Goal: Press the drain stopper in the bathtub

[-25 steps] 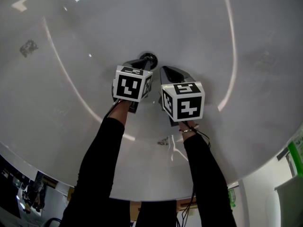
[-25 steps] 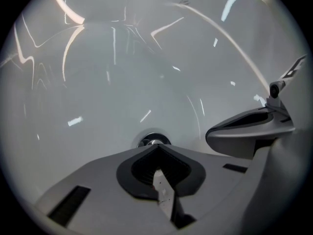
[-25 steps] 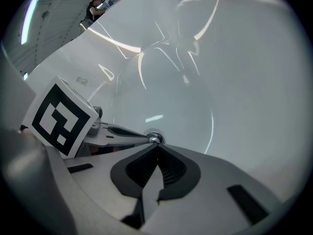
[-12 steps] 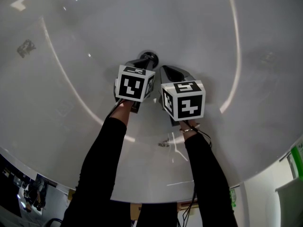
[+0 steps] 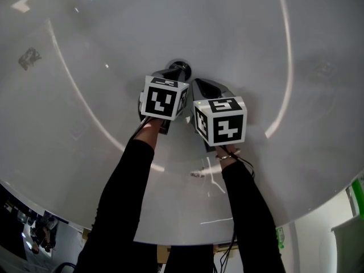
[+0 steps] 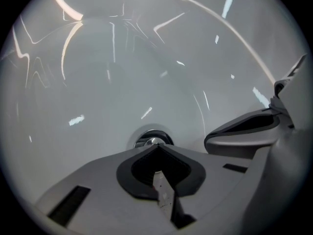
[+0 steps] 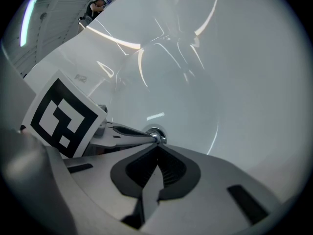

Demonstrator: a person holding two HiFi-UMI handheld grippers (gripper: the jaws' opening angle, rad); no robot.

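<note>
Down in the glossy white bathtub, both black sleeves reach over its near rim. My left gripper: jaws pressed together, nothing between them, tip right at the round chrome drain stopper in the tub floor. Whether it touches, I cannot tell. My right gripper: jaws likewise together, empty, just beside the left, tip near the stopper's edge. Bare floor all round, curved walls well apart — the only tight gap is between the two grippers.
</note>
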